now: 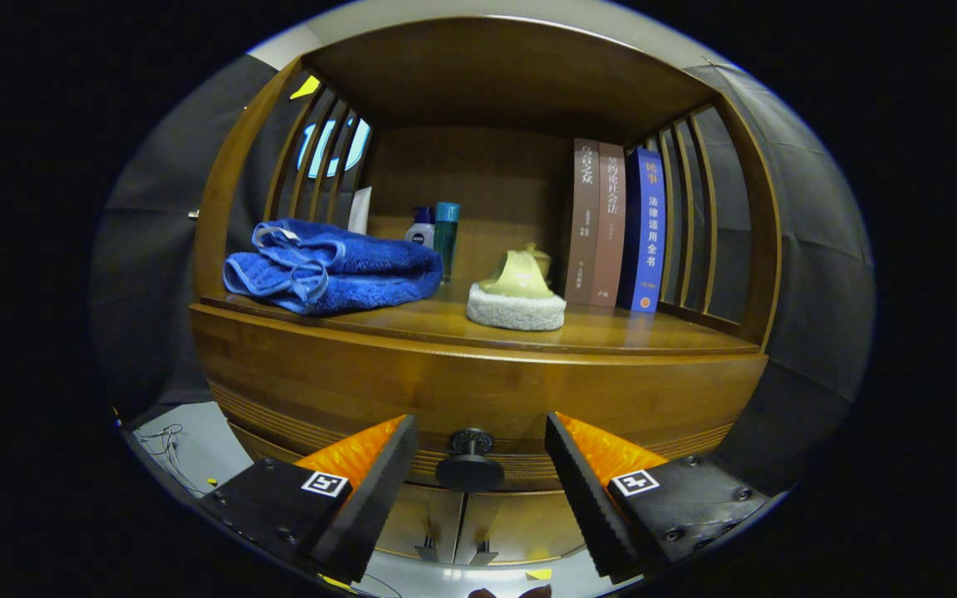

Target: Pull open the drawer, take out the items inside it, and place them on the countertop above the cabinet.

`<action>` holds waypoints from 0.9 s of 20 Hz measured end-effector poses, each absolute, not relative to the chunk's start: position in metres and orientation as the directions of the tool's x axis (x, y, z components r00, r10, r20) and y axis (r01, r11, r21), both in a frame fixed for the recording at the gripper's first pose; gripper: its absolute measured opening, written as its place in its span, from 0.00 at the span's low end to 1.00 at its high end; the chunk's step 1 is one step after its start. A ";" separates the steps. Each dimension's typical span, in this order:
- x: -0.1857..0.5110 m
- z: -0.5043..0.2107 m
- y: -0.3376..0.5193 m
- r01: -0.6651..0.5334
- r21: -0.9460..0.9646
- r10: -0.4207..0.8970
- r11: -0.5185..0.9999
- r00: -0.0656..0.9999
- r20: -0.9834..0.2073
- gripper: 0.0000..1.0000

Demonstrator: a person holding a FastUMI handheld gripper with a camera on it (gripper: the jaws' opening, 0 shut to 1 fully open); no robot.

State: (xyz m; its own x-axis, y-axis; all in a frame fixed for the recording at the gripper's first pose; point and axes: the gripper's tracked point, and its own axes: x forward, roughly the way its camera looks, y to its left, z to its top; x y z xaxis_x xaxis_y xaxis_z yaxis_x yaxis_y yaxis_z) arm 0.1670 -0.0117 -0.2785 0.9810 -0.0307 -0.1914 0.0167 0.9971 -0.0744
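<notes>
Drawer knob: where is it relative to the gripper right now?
In the gripper view, the drawer knob sits between the open gripper fingers, untouched by either, on the drawer front below the countertop.

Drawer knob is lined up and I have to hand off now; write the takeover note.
Gripper: open, fingers either side of the drawer knob, not pressing it.
Drawer: closed, contents hidden.
Countertop: folded blue towel, pad with a yellow-green piece, bottles and books at the back; bare wood ahead of the books.
Done: approach only.
Left: grip knob, pull, move items up.
</notes>
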 end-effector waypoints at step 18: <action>0.070 -0.070 -0.023 0.065 -0.077 -0.063 0.995 0.998 0.022 0.98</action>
State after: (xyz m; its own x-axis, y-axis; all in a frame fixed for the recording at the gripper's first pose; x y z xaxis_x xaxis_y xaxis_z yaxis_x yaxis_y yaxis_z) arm 0.0701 -0.0233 -0.0704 0.9978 -0.0633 0.0215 0.0648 0.9950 -0.0766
